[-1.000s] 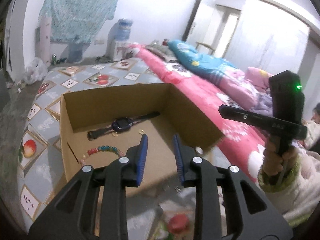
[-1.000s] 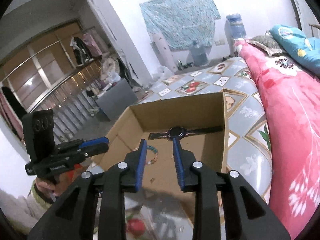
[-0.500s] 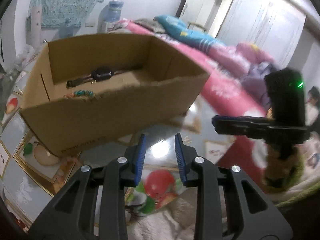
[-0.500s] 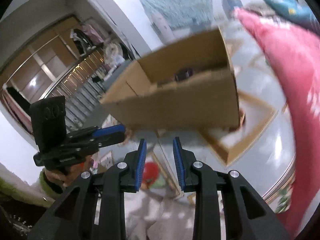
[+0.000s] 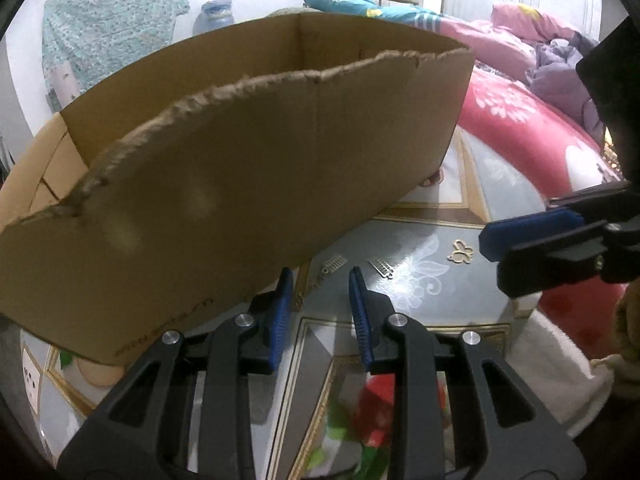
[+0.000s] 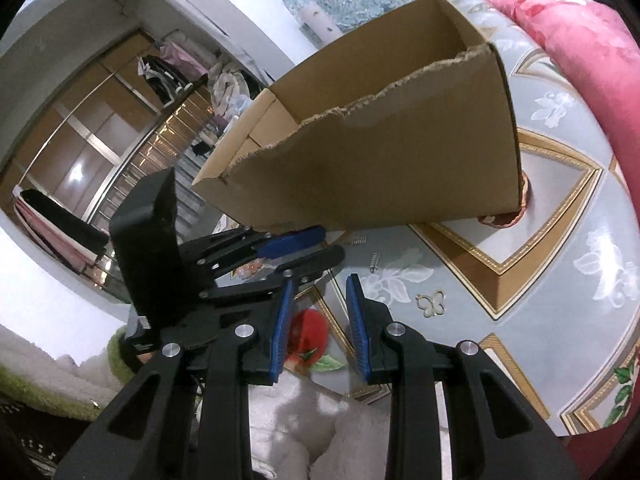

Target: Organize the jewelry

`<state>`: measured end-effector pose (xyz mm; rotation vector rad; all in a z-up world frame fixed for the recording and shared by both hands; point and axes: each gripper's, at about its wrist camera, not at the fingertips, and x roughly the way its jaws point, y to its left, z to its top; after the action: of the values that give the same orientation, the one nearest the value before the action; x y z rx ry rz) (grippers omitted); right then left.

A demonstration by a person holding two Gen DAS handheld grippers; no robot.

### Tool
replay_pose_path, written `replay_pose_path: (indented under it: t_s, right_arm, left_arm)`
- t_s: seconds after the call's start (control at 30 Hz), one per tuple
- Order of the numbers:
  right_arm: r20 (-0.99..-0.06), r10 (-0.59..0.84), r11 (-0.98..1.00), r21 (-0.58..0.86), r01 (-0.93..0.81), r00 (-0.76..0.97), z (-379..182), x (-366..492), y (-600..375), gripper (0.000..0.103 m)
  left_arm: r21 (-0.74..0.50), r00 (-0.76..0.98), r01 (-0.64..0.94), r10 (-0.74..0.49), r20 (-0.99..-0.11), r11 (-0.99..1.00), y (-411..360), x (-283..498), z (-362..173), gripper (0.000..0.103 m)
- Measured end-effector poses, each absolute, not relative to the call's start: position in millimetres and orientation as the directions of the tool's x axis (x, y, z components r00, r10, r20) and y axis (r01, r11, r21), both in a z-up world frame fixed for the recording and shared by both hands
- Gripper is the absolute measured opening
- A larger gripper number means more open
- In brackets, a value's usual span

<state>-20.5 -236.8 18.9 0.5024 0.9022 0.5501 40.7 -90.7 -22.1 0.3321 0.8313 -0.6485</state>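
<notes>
A torn-edged cardboard box stands on the patterned floor, and its inside is hidden from here. In front of it lie two small silver comb-shaped pieces and a gold butterfly piece. My left gripper hovers low just short of the silver pieces, open with nothing between its blue pads. My right gripper is open and empty too, with the butterfly piece just to its right. Each view shows the other gripper: the right gripper and the left gripper.
A bed with a pink quilt runs along the right. The floor covering has grey and gold squares with fruit prints. White fluffy cloth lies close under both grippers. Wardrobe doors stand at the left.
Both grippers have sunk from above the box to floor level in front of it. The watch and bead bracelet inside the box have dropped out of sight behind its wall.
</notes>
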Motion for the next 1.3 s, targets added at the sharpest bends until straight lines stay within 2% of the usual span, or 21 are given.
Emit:
replay_pose_path:
  t_s: [0.2, 0.47, 0.63, 1.0, 1.3]
  right_arm:
    - [-0.584, 0.642, 0.745, 0.627, -0.226, 0.497, 16.2, -17.2, -235.7, 0.028]
    - [-0.576, 0.646, 0.736, 0.644, -0.210, 0.500, 13.0, -13.6, -233.8, 0.028]
    - [-0.580, 0.642, 0.740, 0.639, -0.209, 0.501, 11.5, -12.5, -233.3, 0.028]
    - [-0.599, 0.599, 0.777, 0.595, -0.205, 0.532, 15.4, -18.9, -234.4, 0.028]
    - [-0.698, 0.439, 0.896, 0.390, -0.214, 0.565, 9.3, -6.8, -205.8, 0.027]
  left_arm:
    - [0.023, 0.488, 0.664, -0.410, -0.771, 0.747, -96.2, 43.3, -27.1, 0.023]
    - [0.021, 0.488, 0.667, -0.415, -0.768, 0.745, -96.0, 45.8, -27.7, 0.002]
    - [0.020, 0.484, 0.670, -0.416, -0.769, 0.742, -92.3, 41.5, -27.1, 0.002]
    - [-0.097, 0.490, 0.621, -0.482, -0.726, 0.778, -63.3, 31.0, -5.1, 0.000]
    - [-0.147, 0.517, 0.581, -0.503, -0.693, 0.800, -46.3, 30.3, 7.1, 0.000]
